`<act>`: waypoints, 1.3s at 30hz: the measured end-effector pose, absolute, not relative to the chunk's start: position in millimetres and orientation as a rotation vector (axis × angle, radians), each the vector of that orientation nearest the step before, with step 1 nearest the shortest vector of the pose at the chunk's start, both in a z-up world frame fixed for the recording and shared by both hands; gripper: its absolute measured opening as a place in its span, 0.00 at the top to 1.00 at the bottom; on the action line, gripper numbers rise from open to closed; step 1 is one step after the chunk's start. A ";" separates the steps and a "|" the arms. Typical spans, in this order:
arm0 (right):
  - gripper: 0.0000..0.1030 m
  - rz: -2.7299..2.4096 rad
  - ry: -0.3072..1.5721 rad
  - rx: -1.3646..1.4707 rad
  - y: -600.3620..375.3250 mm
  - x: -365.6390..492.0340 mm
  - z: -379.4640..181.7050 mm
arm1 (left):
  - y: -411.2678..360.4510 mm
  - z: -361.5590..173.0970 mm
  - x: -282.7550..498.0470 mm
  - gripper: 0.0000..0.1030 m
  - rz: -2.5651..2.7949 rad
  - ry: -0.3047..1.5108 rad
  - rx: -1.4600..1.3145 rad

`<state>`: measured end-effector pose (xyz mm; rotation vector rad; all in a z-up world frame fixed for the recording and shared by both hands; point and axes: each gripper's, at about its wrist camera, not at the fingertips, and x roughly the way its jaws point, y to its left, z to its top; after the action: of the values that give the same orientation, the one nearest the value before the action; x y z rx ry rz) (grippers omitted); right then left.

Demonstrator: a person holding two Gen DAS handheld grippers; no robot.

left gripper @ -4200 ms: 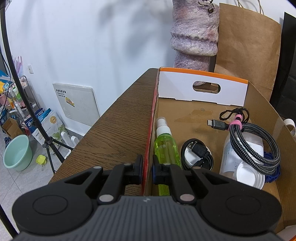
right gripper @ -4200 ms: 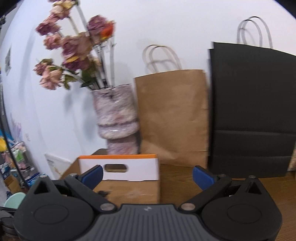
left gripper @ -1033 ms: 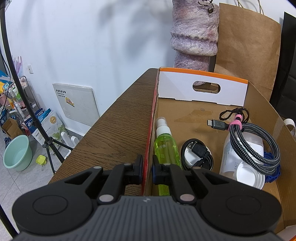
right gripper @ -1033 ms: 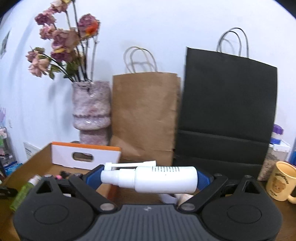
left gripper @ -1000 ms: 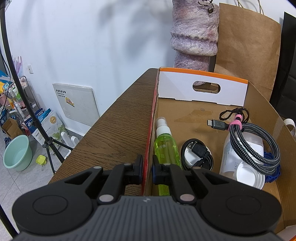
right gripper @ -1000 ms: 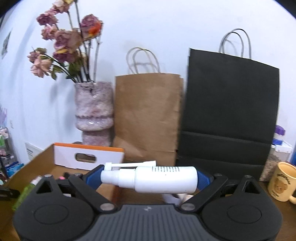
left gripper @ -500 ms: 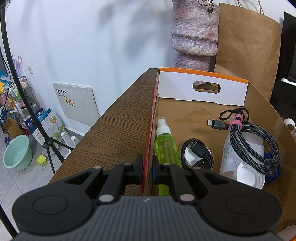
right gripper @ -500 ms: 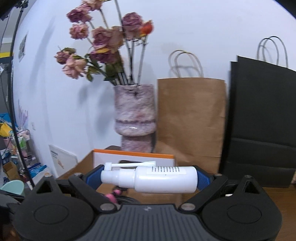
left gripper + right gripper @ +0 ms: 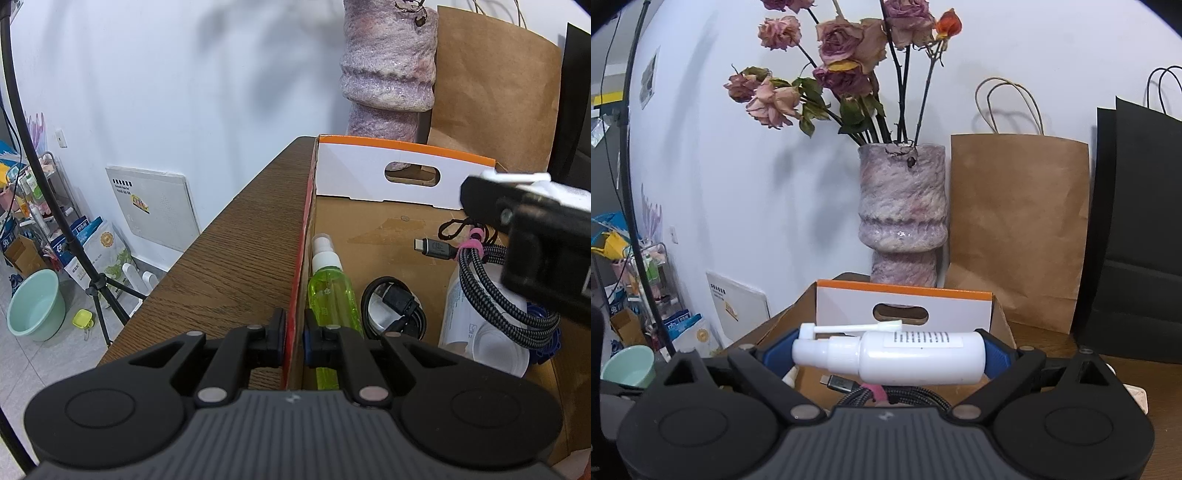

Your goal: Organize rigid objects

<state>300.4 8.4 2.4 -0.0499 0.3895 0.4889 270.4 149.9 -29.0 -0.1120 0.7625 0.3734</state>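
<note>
Over the cardboard box [image 9: 369,177], right tongs [image 9: 886,354] clamping the white spray bottle [image 9: 905,356] have newly arrived; left tongs [image 9: 294,334] stay pinching its wall.

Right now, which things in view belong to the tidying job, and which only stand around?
Job:
- white spray bottle, held in right tool
- cardboard box, side wall clamped by left tool
- green spray bottle
- braided cable

Standing around:
- vase
- brown paper bag
- black bag

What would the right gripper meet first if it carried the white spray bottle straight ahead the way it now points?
Probably the cardboard box's white end panel, straight ahead of the right gripper and the white spray bottle held crosswise. If it clears that, the purple vase is next; depth is unclear.
</note>
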 end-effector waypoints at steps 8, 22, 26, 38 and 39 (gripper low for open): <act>0.06 0.527 0.449 -0.044 9.2 306.6 -0.9 | 149.9 -29.2 270.0 0.90 0.374 0.762 -0.111; 0.00 0.485 0.499 -0.027 6.7 312.3 -6.2 | 150.0 -29.1 270.2 0.90 0.374 0.762 -0.112; 0.00 0.488 0.497 -0.029 7.0 311.6 -6.0 | 149.8 -29.1 270.4 0.90 0.373 0.762 -0.112; 0.00 0.499 0.433 0.037 -10.0 308.4 3.2 | 149.1 -29.0 269.9 0.90 0.373 0.762 -0.112; 0.00 0.494 0.421 0.050 -15.0 308.2 6.7 | 149.3 -29.0 270.3 0.90 0.373 0.763 -0.112</act>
<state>308.2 -15.0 6.7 0.0500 0.4212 0.4938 270.3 149.3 -29.0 -0.1123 0.7625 0.3732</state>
